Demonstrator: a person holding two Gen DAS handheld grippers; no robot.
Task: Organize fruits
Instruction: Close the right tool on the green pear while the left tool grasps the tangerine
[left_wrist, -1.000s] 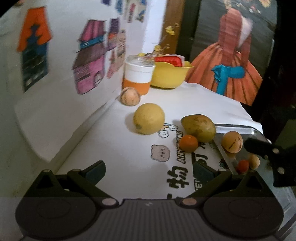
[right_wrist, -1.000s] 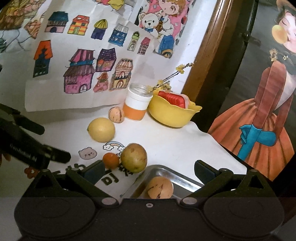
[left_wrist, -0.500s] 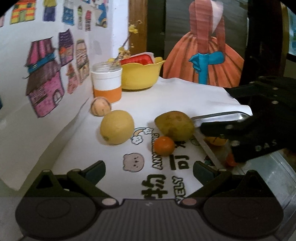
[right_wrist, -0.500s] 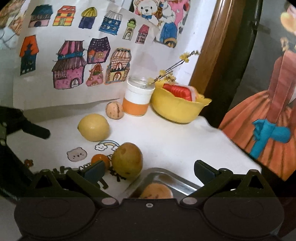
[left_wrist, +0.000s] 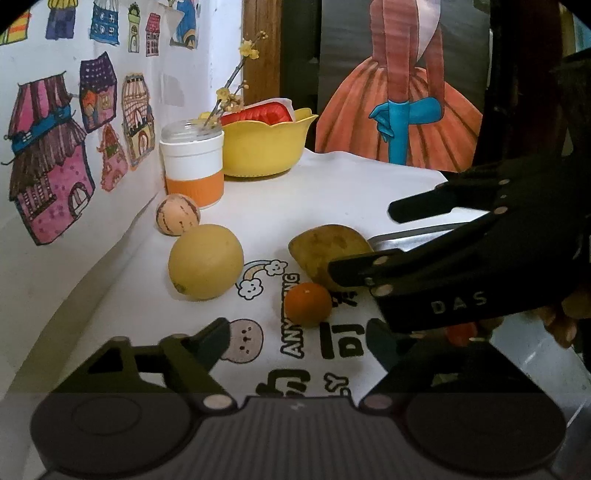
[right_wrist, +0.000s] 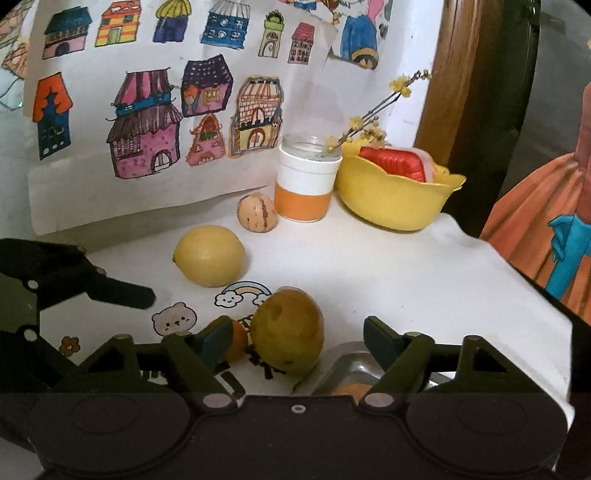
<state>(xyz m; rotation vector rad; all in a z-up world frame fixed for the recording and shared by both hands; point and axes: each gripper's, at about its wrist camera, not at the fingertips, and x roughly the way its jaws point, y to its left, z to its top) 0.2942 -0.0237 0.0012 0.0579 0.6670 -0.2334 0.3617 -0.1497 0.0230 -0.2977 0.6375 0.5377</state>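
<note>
At far left of the right wrist view, the left gripper (right_wrist: 147, 297) hovers above the white tablecloth (right_wrist: 406, 280), its jaws spread with nothing between them. Further right lies the lemon (right_wrist: 209, 255), with a striped pepino melon (right_wrist: 257, 217) behind it beside the orange-banded cup (right_wrist: 306, 188). A small tangerine (right_wrist: 236, 341) touches the brownish mango (right_wrist: 288, 330). The right gripper (right_wrist: 291, 339) straddles the mango, fingers parted, not clamping. Rightmost, the metal tray (right_wrist: 343, 363) holds a partly hidden orange fruit.
</note>
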